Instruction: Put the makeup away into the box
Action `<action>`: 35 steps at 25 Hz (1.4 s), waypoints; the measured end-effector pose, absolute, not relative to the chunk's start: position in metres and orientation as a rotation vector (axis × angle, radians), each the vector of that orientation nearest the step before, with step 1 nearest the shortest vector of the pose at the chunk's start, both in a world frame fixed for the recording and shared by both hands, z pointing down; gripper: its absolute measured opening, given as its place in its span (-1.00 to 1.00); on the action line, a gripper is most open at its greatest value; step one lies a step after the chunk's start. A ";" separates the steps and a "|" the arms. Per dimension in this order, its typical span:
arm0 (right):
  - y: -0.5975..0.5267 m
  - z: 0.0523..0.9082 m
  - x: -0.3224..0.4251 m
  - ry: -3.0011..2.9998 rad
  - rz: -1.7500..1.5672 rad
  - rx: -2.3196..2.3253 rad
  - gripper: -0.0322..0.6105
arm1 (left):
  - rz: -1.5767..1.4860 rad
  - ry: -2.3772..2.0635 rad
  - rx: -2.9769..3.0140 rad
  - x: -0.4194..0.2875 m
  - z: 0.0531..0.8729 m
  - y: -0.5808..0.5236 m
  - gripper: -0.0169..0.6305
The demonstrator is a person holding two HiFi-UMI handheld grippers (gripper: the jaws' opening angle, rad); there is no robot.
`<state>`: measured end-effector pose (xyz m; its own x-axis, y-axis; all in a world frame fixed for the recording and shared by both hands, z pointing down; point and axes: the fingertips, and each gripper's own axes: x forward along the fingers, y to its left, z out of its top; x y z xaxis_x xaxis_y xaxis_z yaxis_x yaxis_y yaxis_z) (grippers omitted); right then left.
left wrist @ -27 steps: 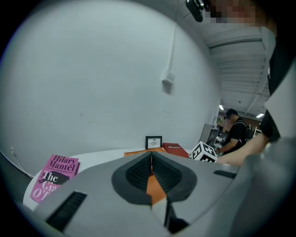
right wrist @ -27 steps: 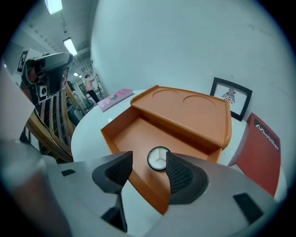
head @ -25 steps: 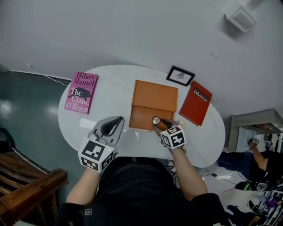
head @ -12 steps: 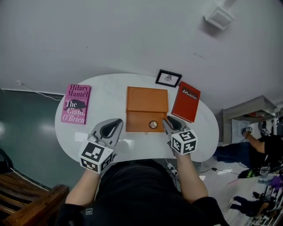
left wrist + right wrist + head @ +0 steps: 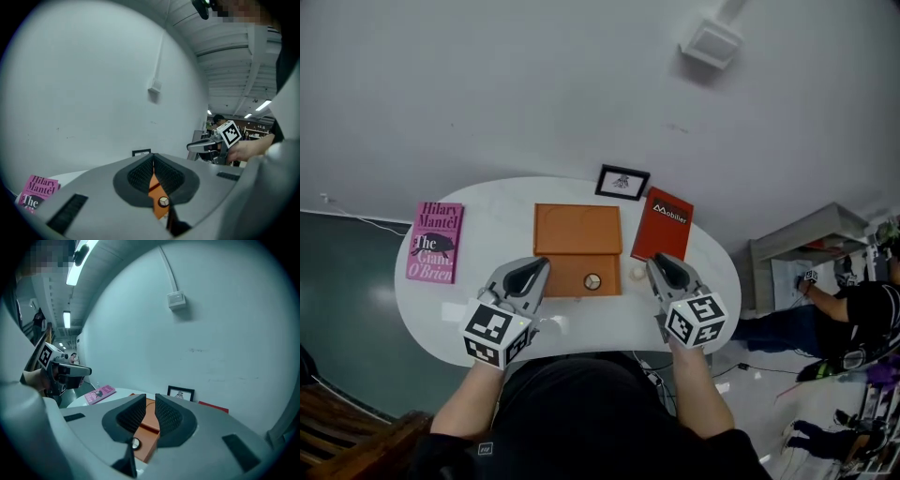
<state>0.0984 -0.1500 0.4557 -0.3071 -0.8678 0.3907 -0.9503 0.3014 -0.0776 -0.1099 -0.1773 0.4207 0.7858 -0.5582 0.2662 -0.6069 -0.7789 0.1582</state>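
An orange box [image 5: 577, 232] lies open in the middle of the white table [image 5: 487, 217]. A small round compact [image 5: 592, 280] rests in its near half. My right gripper [image 5: 658, 263] hovers to the right of the box. Its jaws have just been closing; a narrow gap remains and nothing is between them [image 5: 150, 400]. My left gripper [image 5: 536, 266] hangs at the box's left front, its pads touching at the tips [image 5: 153, 157]. Both gripper views show the box [image 5: 155, 184] [image 5: 147, 423] and the compact [image 5: 162, 202] [image 5: 135, 443] through the jaws.
A pink book [image 5: 431, 242] lies at the table's left end. A red book [image 5: 662, 225] and a small framed picture [image 5: 622, 182] sit behind the box on the right. A small pale round item [image 5: 637, 274] lies just right of the box. People stand at the far right.
My right gripper has lifted up and back from the compact, which stays in the box, and its jaws have narrowed. My left gripper has shifted a little.
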 end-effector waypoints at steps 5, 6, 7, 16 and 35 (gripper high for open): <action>-0.149 0.458 0.150 -2.367 0.438 1.606 -0.67 | 0.339 -0.970 2.713 -0.055 0.424 -0.174 -0.91; -0.148 0.459 0.164 -2.380 0.443 1.595 -0.67 | 0.344 -0.986 2.705 -0.041 0.424 -0.173 -0.91; -0.148 0.461 0.179 -2.393 0.449 1.586 -0.67 | 0.347 -0.997 2.697 -0.025 0.425 -0.171 -0.91; -0.130 0.479 0.260 -2.507 0.496 1.424 -0.70 | 0.378 -1.019 2.652 0.098 0.429 -0.133 -0.91; -0.137 0.539 0.191 -2.562 0.548 1.088 -0.53 | 0.467 -1.115 2.542 0.068 0.458 -0.154 -0.91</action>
